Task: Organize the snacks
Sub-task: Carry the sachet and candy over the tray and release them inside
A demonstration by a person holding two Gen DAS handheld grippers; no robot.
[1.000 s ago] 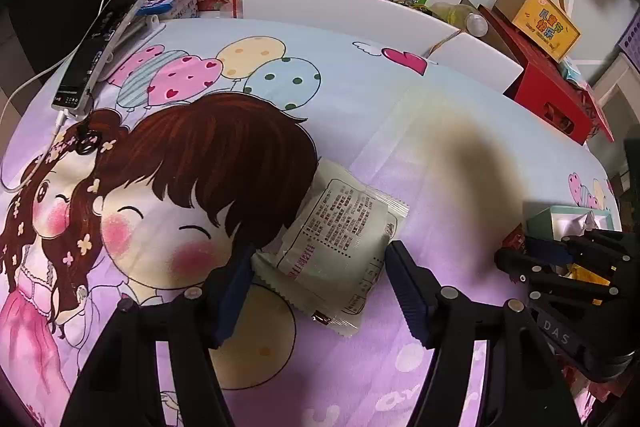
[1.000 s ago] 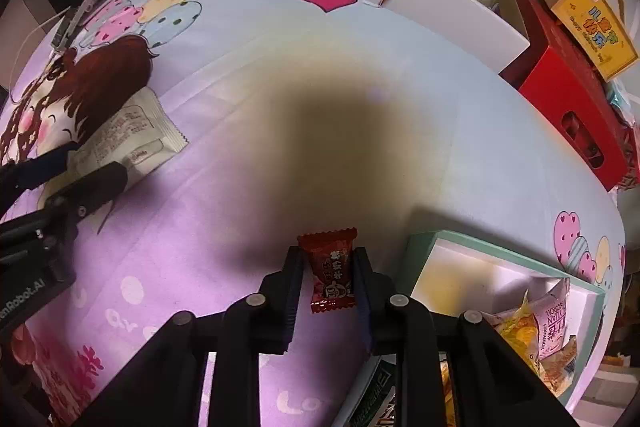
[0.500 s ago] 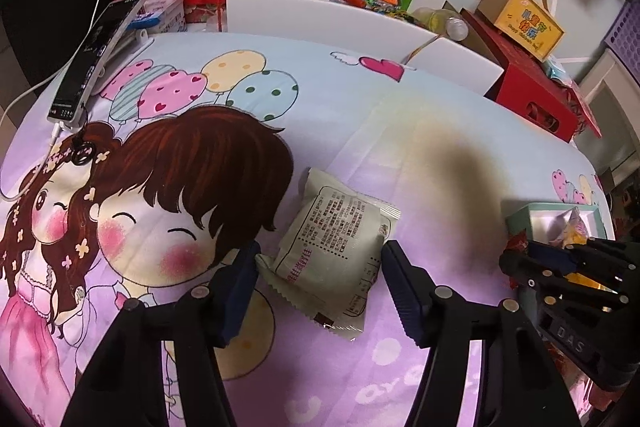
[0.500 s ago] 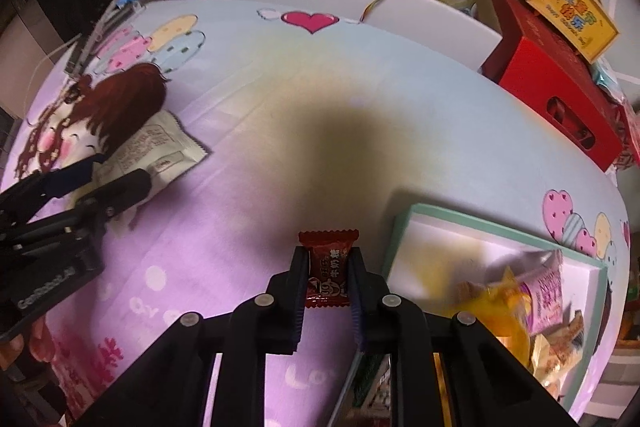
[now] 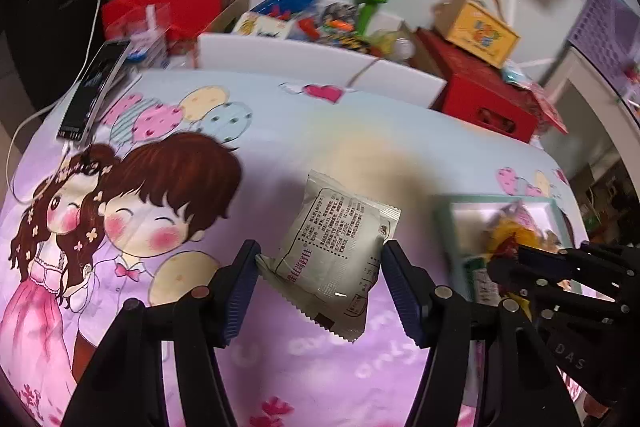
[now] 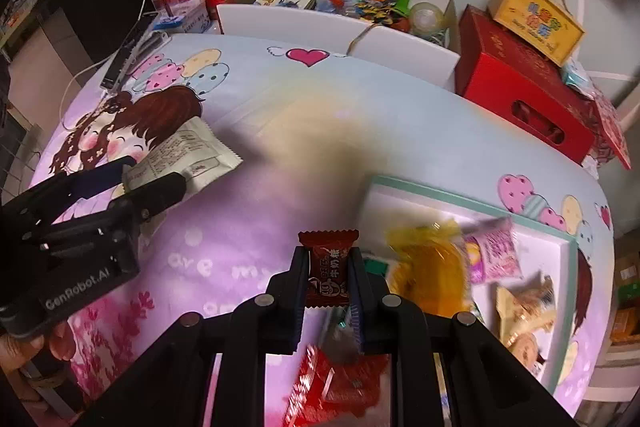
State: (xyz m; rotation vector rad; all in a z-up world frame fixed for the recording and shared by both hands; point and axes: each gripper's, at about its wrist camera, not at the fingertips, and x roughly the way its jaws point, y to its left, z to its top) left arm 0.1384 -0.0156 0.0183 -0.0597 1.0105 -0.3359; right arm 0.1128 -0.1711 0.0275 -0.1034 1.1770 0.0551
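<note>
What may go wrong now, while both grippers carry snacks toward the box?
1. The left gripper holds the white packet only by its side edges; the soft packet sags and may slip out.
2. The right gripper pinches the small red candy over the full tray, and both grippers are close, so they might bump.

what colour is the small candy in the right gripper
Dark red-brown wrapper, clearest in the right wrist view.

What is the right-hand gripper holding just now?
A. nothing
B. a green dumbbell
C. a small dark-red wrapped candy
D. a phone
C: the right gripper is clamped on the small dark-red candy, its wrapper ends sticking out past the fingers, near the snack tray.
</note>
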